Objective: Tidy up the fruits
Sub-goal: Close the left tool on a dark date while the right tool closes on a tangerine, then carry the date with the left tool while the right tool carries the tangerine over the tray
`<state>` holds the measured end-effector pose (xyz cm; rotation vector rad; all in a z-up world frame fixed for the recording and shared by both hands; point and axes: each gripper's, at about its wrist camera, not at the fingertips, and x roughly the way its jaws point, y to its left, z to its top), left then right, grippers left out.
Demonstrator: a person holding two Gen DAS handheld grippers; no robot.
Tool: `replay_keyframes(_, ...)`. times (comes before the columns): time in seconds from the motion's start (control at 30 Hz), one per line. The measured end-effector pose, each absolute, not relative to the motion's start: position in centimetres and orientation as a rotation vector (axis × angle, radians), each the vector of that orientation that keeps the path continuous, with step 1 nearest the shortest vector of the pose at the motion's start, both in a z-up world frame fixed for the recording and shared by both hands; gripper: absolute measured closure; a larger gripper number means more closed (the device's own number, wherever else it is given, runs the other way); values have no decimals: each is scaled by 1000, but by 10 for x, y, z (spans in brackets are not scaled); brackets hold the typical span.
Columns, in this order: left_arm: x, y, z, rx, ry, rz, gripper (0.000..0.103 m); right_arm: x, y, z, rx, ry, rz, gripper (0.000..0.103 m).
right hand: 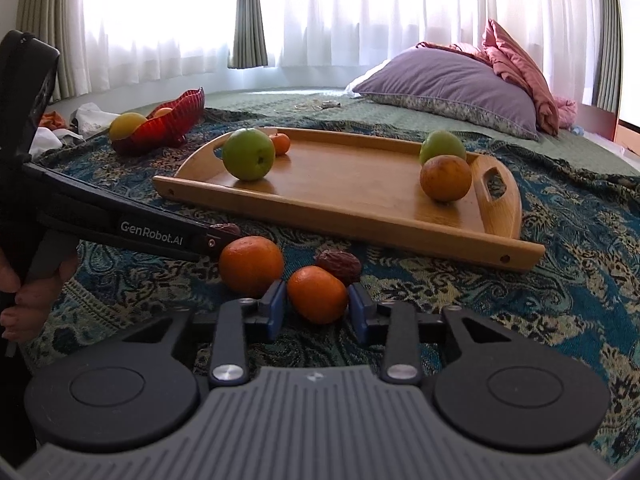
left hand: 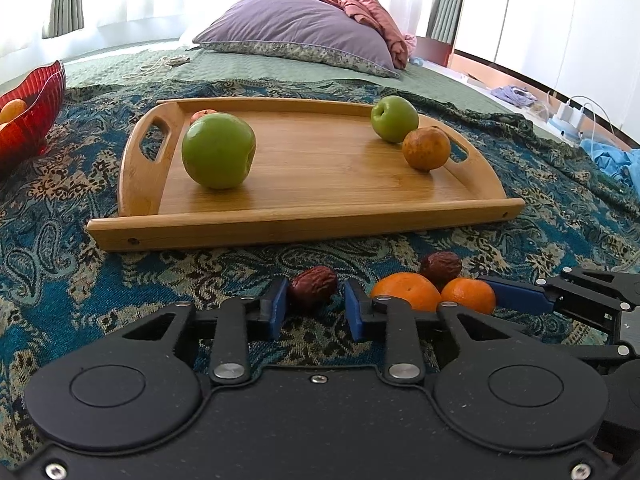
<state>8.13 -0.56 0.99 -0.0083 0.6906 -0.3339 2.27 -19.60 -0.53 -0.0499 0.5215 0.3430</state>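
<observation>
Both claws released, my left gripper (left hand: 314, 306) straddles a date (left hand: 313, 287), my right gripper (right hand: 316, 306) a mandarin (right hand: 317, 294); crowded neighbours may get knocked rolling.

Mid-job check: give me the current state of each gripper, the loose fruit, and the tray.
left gripper: open, straddling a date
right gripper: open, straddling a small orange
larger orange: loose on the blanket
second date: loose on the blanket
tray: holds several fruits
</observation>
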Motion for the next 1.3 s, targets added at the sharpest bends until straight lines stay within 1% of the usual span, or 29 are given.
replay_keyframes(0.2, 83, -9, 9, -9, 686, -332, 74, 26, -193, -6, -60, 529, 341, 61)
replay_keyframes(0.43, 84, -10, 10, -12, 678, -318, 77, 26, -192, -5, -58, 534, 335, 65)
replay_keyframes(0.83, 84, -11, 35, 1, 603, -313, 77, 30, -192, 14, -66, 488, 311, 66)
replay_keyframes(1.13, 115, -11, 61, -23, 573, -314, 77, 59, -193, 40, -59, 425, 286, 66)
replay_keyframes(1.3, 151, -13, 74, -41, 612, -335, 77, 92, -191, 51, -70, 432, 283, 66)
